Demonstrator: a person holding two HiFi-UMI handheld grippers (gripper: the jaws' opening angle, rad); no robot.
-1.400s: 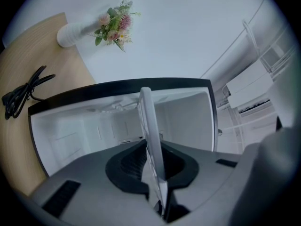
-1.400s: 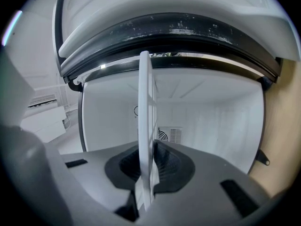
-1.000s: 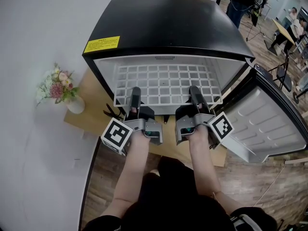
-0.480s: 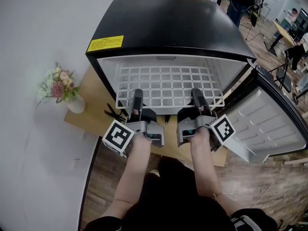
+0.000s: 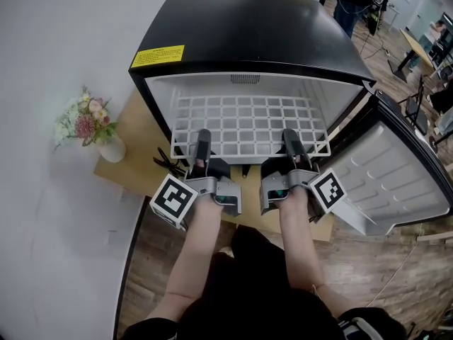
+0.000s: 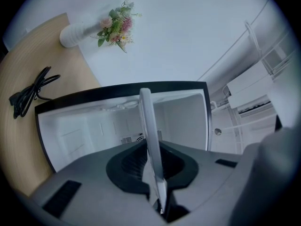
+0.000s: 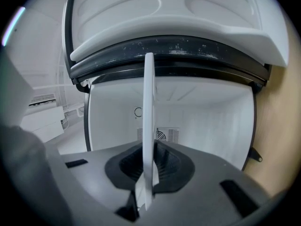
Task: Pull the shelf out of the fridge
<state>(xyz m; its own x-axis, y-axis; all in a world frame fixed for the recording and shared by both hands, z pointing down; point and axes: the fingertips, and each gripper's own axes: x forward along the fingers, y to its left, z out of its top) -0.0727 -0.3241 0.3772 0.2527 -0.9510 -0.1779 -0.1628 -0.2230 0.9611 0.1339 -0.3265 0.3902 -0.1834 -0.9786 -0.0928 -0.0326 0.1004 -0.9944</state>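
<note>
The white wire shelf (image 5: 248, 122) sticks partway out of the open black fridge (image 5: 248, 34). My left gripper (image 5: 202, 146) is shut on the shelf's front edge at its left. My right gripper (image 5: 290, 143) is shut on the same edge at its right. In the left gripper view the shelf (image 6: 146, 121) runs edge-on between the jaws of the left gripper (image 6: 153, 160), with the white fridge interior (image 6: 89, 131) behind. In the right gripper view the shelf (image 7: 148, 121) is likewise clamped edge-on in the right gripper (image 7: 146, 169).
The fridge door (image 5: 386, 179) hangs open at the right. The fridge stands on a wooden board (image 5: 134, 144), with a black cable (image 5: 164, 163) at its left. A white vase of flowers (image 5: 88, 129) stands by the wall. People and chairs (image 5: 417, 41) are at the far right.
Both grippers have drawn back toward me with the shelf, and more of its grid now shows in front of the fridge opening.
</note>
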